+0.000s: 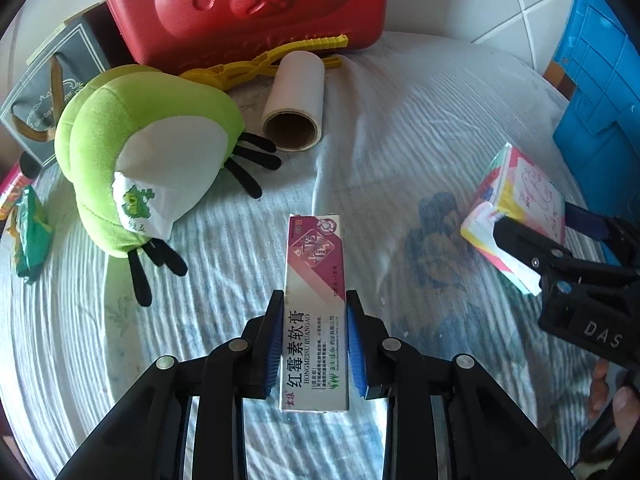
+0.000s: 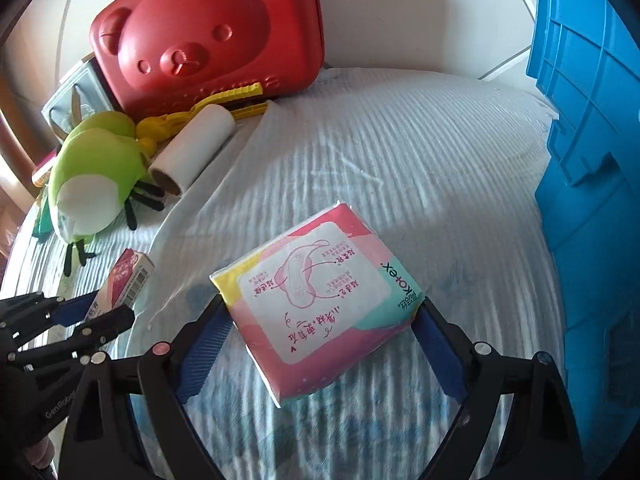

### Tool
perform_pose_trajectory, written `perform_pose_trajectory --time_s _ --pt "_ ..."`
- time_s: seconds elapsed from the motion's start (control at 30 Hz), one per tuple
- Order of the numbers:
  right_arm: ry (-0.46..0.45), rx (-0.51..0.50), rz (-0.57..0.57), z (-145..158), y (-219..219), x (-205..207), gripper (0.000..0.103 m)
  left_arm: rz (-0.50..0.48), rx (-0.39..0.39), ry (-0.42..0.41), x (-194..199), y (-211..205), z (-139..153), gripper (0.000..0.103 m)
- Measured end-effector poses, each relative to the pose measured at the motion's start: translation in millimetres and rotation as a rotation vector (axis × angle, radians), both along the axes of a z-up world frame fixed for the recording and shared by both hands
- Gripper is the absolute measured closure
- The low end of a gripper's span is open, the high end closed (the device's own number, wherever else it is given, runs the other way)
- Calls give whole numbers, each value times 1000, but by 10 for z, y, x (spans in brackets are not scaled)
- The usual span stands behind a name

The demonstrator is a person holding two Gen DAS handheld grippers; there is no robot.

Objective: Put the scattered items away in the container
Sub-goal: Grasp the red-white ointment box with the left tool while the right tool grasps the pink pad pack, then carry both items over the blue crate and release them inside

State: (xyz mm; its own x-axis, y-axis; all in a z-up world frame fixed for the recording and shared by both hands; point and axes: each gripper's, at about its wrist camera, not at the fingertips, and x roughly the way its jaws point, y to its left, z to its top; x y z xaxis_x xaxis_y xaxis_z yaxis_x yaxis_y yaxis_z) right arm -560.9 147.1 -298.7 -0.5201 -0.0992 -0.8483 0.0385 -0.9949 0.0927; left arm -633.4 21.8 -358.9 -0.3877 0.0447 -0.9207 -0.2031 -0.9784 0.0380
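Observation:
My left gripper [image 1: 314, 336] is shut on a long ointment box [image 1: 314, 300] with red and white print, held just above the cloth. My right gripper [image 2: 320, 320] is shut on a pink pad packet [image 2: 320, 296]; both blue pads touch its sides. The packet also shows in the left wrist view [image 1: 516, 204], with the right gripper [image 1: 532, 240] on it. The ointment box shows at the left of the right wrist view [image 2: 126, 280], in the left gripper [image 2: 100, 312]. The blue crate [image 2: 588, 160] stands at the right.
A red bear-shaped case [image 1: 248, 4] stands at the back. Before it lie a yellow clip [image 1: 272, 60], a paper roll [image 1: 294, 104], a green plush toy [image 1: 140, 152], a grey box [image 1: 52, 80] and a green sachet [image 1: 30, 236]. A pale ribbed cloth [image 1: 400, 140] covers the table.

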Motion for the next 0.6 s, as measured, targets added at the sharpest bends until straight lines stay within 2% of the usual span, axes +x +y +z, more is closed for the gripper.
perform_pose_trajectory --time_s 0.2,0.33,0.4,0.43,0.53,0.6 --pt "15 -15 11 193 -133 301 12 18 4 25 79 -49 162 75" --pt "43 -15 24 431 -237 497 12 31 16 60 231 -155 500 75" --pt "71 -15 39 599 -311 612 12 36 22 90 429 -302 723 75" --pt "87 -14 47 694 -353 681 12 40 27 106 675 -392 935 75" --pt "138 -7 68 988 -489 894 12 46 41 162 1093 -558 1315 75" --pt "171 1 80 1181 -577 1034 12 46 47 203 1484 -857 1595 75"
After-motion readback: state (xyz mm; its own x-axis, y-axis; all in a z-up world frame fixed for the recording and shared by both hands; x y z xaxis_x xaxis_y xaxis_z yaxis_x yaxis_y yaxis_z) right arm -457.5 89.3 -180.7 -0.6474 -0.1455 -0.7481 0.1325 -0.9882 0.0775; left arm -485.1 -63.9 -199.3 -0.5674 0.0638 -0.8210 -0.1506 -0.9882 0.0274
